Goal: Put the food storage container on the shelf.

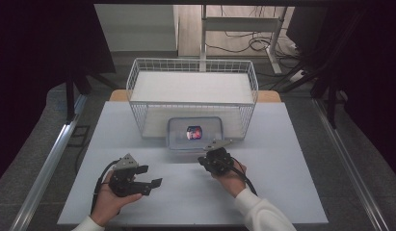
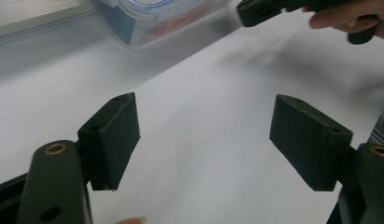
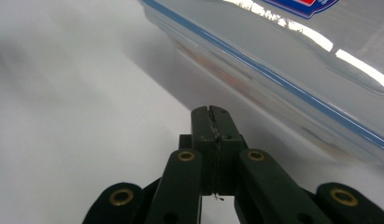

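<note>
Where the table (image 1: 282,192) runs white and bare toward you, your two hands have the most room: the left gripper (image 1: 150,175) sits near the front left with its jaws spread wide and nothing between them, well apart from the box (image 1: 178,139) and from the table's left edge. Your right gripper (image 1: 216,146) lies just below the box's near right corner, its jaws pressed together on nothing, the tips very near the box wall; whether they touch it you cannot tell. That box, clear with a blue-rimmed lid and a small coloured label on top, rests on the table against the front of the basket (image 1: 138,77), its far end tucked into the basket's low opening. Behind it the wire basket spans the middle of the table's back half, leaving open strips of surface to either side. From the left gripper view you get the bare sheet between the two pads (image 2: 115,135), the box's corner at top, and your other hand with its gripper at the upper right. From the right gripper view you see the closed tips (image 3: 211,114) and the lid's blue line running close alongside. Around the table lie grey floor, metal rails, a white desk frame and loose cables beyond.
</note>
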`<state>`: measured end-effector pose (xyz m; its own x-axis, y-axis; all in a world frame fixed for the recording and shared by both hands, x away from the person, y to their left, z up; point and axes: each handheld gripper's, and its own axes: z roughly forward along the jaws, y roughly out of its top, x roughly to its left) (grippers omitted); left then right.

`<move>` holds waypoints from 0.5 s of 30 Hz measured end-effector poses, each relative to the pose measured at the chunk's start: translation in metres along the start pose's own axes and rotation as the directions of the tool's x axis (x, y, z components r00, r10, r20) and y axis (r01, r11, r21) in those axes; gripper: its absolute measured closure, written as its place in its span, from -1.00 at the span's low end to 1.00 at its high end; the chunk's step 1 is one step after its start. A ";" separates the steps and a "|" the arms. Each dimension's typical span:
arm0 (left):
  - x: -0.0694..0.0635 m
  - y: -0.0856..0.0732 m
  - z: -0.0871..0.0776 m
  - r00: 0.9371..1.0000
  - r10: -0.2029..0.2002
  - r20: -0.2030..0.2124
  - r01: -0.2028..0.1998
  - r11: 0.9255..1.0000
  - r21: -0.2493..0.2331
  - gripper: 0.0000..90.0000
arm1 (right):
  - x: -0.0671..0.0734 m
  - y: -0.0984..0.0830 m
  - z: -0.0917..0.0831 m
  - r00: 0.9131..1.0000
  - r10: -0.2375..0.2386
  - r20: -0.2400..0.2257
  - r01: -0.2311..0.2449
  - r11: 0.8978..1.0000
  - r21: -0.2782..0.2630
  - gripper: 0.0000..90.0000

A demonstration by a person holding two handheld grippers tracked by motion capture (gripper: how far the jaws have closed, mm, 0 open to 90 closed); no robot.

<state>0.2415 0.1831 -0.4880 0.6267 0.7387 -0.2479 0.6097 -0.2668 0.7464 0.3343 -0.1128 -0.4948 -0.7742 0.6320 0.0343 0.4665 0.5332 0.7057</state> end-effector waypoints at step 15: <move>-0.001 -0.003 0.006 1.000 0.021 -0.011 -0.021 0.999 0.026 -0.47 | -0.002 0.010 0.037 0.998 -0.007 0.063 0.005 0.999 0.032 0.97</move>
<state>0.2419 0.1792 -0.4934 0.6341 0.7399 -0.2248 0.6089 -0.2985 0.7349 0.3560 -0.0881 -0.5137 -0.7493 0.6620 -0.0154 0.4759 0.5546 0.6826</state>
